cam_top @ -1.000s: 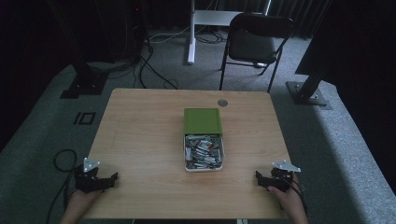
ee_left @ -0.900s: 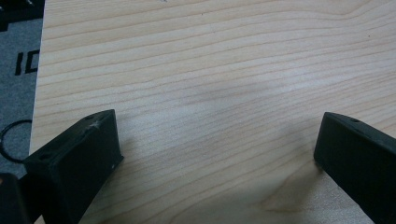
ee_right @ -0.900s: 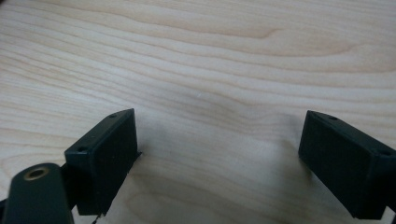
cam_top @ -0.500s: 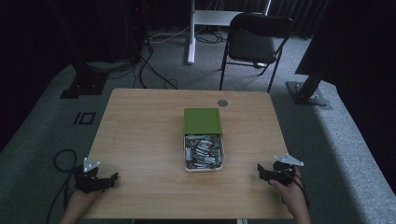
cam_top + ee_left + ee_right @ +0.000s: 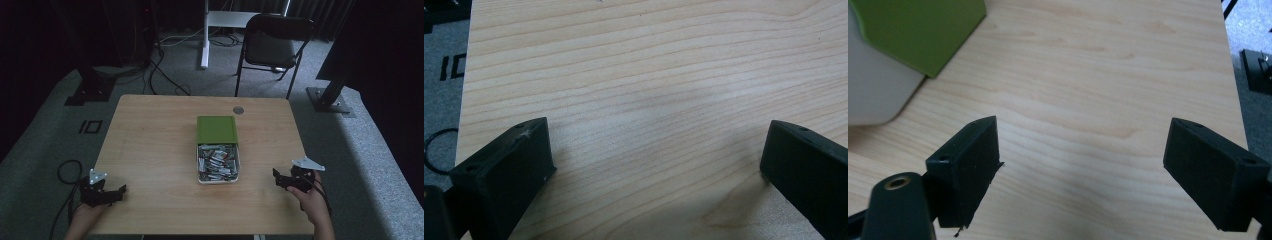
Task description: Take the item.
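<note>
Wooden table (image 5: 150, 145), a white box (image 5: 218, 176) at its middle, green lid (image 5: 216, 129) slid back toward the far side so the small packed items (image 5: 217, 161) lay exposed, probably to give access. Left gripper (image 5: 119, 190) sat at the near left corner, jaws spread wide over bare wood, nothing between them. Right gripper (image 5: 275, 175) sat near the right edge, jaws likewise wide and empty, angled toward the box; its own view caught the box wall and lid corner close by. Both were well apart from the box, seemingly parked at rest.
</note>
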Demonstrator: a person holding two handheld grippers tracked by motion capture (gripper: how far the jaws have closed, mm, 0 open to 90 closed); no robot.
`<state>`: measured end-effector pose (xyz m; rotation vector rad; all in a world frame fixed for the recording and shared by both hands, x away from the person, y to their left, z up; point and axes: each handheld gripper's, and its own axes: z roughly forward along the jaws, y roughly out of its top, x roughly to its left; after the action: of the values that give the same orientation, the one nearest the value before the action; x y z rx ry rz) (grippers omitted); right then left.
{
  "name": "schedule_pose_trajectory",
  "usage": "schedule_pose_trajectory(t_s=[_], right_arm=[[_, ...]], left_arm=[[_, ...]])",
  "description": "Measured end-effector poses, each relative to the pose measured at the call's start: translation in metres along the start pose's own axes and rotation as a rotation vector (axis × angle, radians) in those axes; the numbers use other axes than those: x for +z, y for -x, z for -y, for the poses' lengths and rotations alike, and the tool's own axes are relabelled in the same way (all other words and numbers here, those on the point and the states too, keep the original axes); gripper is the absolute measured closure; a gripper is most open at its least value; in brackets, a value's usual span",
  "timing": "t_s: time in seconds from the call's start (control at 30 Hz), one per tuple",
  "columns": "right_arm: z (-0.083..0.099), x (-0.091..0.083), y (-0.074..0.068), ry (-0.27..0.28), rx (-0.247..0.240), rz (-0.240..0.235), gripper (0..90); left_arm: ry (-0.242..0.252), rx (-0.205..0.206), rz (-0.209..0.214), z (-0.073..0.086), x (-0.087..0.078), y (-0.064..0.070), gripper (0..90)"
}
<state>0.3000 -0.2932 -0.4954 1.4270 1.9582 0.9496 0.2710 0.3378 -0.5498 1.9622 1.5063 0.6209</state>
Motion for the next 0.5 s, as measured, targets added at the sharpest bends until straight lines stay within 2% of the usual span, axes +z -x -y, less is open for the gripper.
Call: schedule_pose_trajectory(t_s=[0.17, 0.5], right_arm=[[-0.012, -0.003, -0.006, 0.028, -0.012, -0.025, 14.9], [-0.037, -0.007, -0.025, 0.071, -0.066, -0.064, 16.1]], left_arm=[[0.000, 0.000, 0.000, 0.000, 0.000, 0.000, 1.2], [-0.002, 0.000, 0.000, 0.000, 0.000, 0.000, 1.2]])
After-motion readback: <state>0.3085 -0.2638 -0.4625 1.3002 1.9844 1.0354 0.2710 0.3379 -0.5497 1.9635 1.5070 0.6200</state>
